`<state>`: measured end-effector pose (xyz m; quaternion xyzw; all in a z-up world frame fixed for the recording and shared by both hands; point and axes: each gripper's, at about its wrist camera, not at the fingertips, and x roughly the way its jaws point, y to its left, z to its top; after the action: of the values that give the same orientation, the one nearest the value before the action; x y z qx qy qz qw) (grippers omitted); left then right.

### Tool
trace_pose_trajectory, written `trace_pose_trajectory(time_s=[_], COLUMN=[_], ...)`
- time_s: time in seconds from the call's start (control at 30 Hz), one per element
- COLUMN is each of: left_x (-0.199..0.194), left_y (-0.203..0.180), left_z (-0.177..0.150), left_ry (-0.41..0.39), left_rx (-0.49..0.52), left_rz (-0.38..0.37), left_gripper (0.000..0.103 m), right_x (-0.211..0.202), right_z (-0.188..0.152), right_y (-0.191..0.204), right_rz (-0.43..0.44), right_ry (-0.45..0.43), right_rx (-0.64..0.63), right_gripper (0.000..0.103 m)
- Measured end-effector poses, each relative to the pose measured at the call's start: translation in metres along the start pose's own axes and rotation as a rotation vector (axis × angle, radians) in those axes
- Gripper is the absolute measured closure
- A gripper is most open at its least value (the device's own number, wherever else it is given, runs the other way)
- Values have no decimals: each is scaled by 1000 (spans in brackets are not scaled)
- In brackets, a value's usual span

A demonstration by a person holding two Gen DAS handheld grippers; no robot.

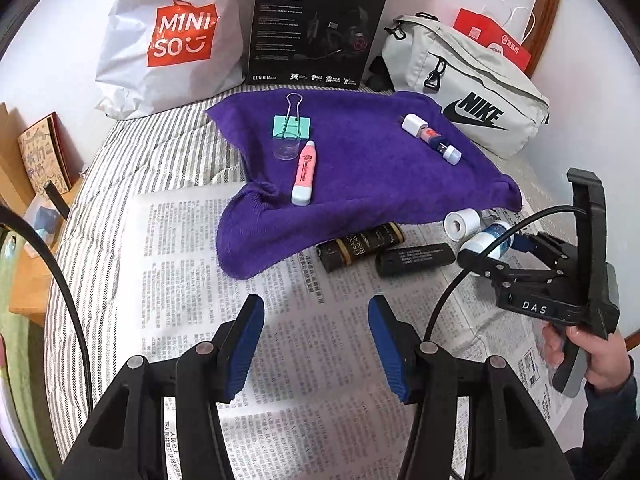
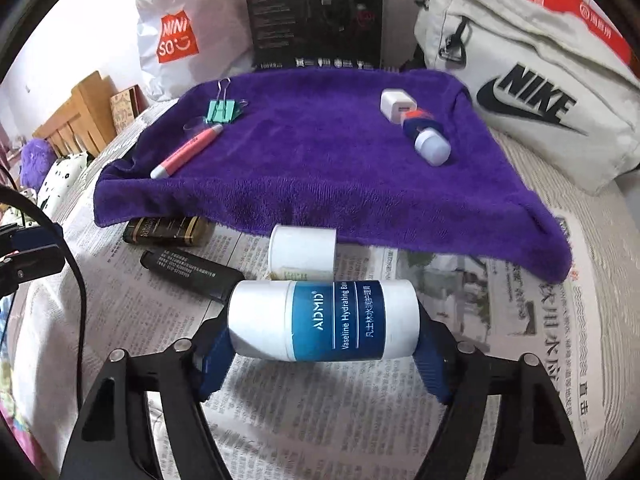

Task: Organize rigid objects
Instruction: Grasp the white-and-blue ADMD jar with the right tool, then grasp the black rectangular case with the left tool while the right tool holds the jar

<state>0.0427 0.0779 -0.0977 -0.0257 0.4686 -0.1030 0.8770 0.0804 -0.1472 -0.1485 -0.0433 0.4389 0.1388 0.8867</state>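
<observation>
My right gripper [image 2: 322, 340] is shut on a white and blue balm stick [image 2: 324, 322], held sideways with one pad at each end, just above the newspaper [image 2: 520, 320]. The left wrist view shows that stick [image 1: 490, 240] at the right, in the gripper held by a hand [image 1: 596, 360]. My left gripper [image 1: 316, 308] is open over the newspaper with nothing between its fingers. On the purple towel [image 1: 360, 176] lie a pink pen [image 1: 304, 174], a green binder clip [image 1: 292, 126], a white plug [image 1: 414, 124] and a blue USB stick [image 1: 440, 146]. Near the towel's front edge lie a white roll [image 2: 302, 252], a black-and-gold case [image 2: 168, 231] and a black flat stick [image 2: 192, 270].
Behind the towel stand a white Miniso bag [image 1: 176, 40], a black headset box [image 1: 316, 28], a grey Nike bag [image 1: 472, 92] and a red paper bag [image 1: 492, 40]. A wooden shelf [image 1: 24, 280] is at the left, past the striped bedding [image 1: 160, 152]. A black cable [image 1: 64, 292] hangs at the left.
</observation>
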Motion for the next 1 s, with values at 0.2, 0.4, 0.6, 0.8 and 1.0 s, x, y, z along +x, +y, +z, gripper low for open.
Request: trace_pose_trajectory(time_s=[0.2,0.4,0.6,0.8,1.0], left_x=[5,19,36,58,70], left_y=[-3,-27,-64,-87,-102], left_z=[-1,7,20,29,28], left_ry=[-2,-2,17,57,81], left_rx=[0,56,186,301,407], left_rz=[-20,-48,-71,-75,-88], left_gripper=[51,51,51,51,51], right_x=[-12,-39,-53,-59,-55], right_z=[-4,-12,-27,-37,-41], right_y=[-10,-30,-61,-87,-96], right_rz=[35,12,-7,-11,2], right_ry=[10,-2,-2,0,5], right_rx=[-7,-22,22,66,88], right_gripper=[28,28,28,28,28])
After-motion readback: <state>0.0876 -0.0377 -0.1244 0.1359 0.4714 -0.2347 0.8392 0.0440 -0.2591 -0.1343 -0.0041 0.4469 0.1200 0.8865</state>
